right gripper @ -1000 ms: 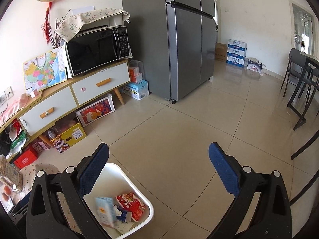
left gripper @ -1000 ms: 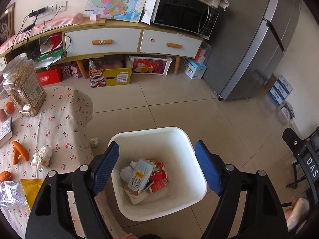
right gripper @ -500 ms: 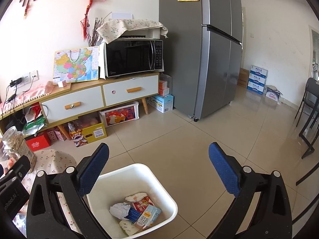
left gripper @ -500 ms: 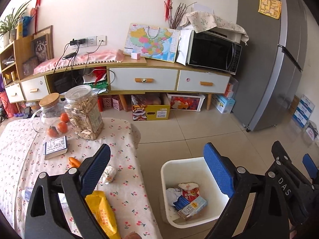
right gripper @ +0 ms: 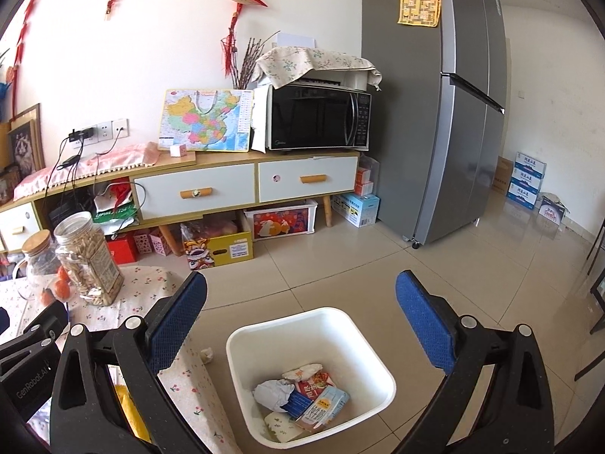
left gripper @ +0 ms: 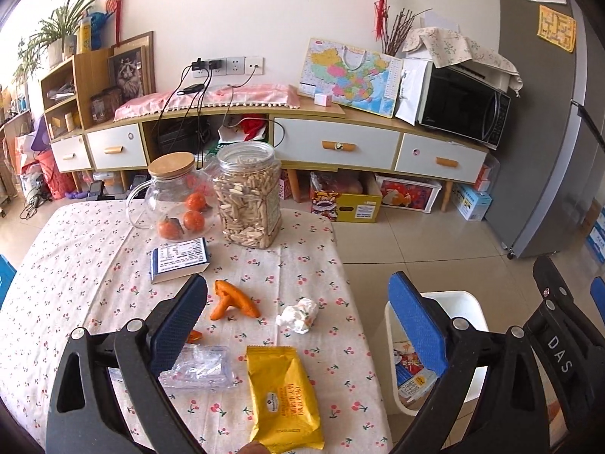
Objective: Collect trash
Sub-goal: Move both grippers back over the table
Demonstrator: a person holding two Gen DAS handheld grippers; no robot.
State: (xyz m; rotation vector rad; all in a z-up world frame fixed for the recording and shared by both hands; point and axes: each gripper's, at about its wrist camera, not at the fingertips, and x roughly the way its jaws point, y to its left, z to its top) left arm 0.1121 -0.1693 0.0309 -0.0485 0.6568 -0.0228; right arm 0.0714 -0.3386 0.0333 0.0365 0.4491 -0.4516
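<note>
Trash point(left gripper: 284, 392) beneath wide, empty left gripper point(left gripper: 298, 325) fingers point(left gripper: 177, 325).

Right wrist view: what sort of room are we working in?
Most likely a home's living-dining room: a microwave on a low drawer cabinet, a tall grey fridge, and a table with a cherry-print cloth.

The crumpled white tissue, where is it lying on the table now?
In the left wrist view, the crumpled white tissue lies on the cherry-print tablecloth near its right edge, right of the orange peel and above the yellow snack packet.
</note>
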